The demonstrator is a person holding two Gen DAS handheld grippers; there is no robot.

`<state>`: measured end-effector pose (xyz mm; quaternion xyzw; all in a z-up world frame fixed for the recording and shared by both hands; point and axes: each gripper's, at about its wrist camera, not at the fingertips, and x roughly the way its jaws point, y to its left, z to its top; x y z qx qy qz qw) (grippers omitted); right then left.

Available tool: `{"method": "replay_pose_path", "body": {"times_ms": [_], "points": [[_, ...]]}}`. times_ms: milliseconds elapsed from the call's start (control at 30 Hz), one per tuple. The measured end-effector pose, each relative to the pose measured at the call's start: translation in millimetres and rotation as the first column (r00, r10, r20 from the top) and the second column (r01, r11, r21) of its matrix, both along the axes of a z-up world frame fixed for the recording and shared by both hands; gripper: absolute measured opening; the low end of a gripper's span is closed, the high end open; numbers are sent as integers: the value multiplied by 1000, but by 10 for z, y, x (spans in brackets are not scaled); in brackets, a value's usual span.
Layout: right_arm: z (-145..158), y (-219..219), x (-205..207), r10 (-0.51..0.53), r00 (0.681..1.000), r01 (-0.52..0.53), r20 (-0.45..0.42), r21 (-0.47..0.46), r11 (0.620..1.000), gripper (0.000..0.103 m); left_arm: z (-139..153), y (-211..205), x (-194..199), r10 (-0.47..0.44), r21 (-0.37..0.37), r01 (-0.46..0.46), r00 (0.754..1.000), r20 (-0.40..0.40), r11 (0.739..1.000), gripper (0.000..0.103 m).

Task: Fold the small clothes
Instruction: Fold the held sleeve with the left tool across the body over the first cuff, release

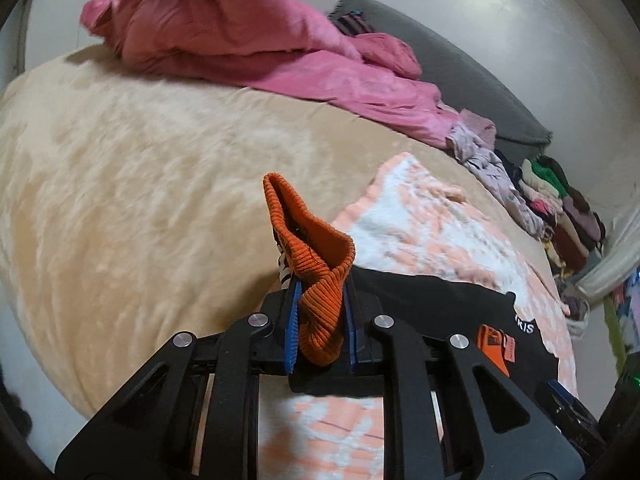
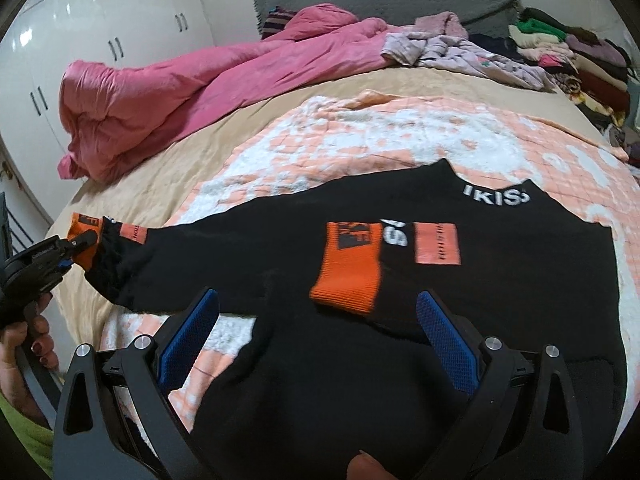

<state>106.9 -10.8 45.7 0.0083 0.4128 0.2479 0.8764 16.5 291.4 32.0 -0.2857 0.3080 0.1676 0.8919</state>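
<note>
Left wrist view: left tongs [image 1: 320, 320] are clamped on the orange ribbed cuff [image 1: 316, 264] of the black sweater's [image 1: 432, 300] sleeve. Cuff is bunched btwn the blue pads [image 1: 293, 328] and sticks up past the tips in a floppy loop. Rib knit looks thick and grippy, so the hold seems secure, prob won't slip. Rest of the sweater trails off to the right over the peach-and-white blanket [image 1: 420, 216], which lies on the beige bed cover [image 1: 140, 168]. Pink duvet [image 1: 256, 40] heaped at the far side, a pile of folded clothes [image 1: 560, 208] along the far right edge.

Right wrist view: right tongs [image 2: 316, 320] are wide apart w/ nothing in them, hovering just over the sweater body [image 2: 480, 280] near its lower middle. Sweater lies mostly flat, front up, collar away from the camera. Its right sleeve is already crossed over the chest, orange cuff [image 2: 348, 280] lying on the body. Its other sleeve is stretched out left, cuff held by the left tongs [image 2: 80, 244].

Handling, my guess: light, soft, limp fabric w/ no stiffness; it sags and drags wherever unsupported. Best grips are the doubled edges: cuffs, hem, shoulder seam. For the right tongs, hem or a side edge looks like the spot.
</note>
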Motion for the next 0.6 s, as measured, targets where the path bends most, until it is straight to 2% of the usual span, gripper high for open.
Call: {"method": "replay_pose_path", "body": {"times_ms": [267, 600], "points": [[27, -422, 34, -74, 997, 74, -11, 38, 997, 98, 223, -399, 178, -104, 22, 103, 994, 30, 994, 10], [41, -1084, 52, -179, 983, 181, -27, 95, 979, 98, 430, -1009, 484, -236, 40, 234, 970, 62, 971, 10]]}}
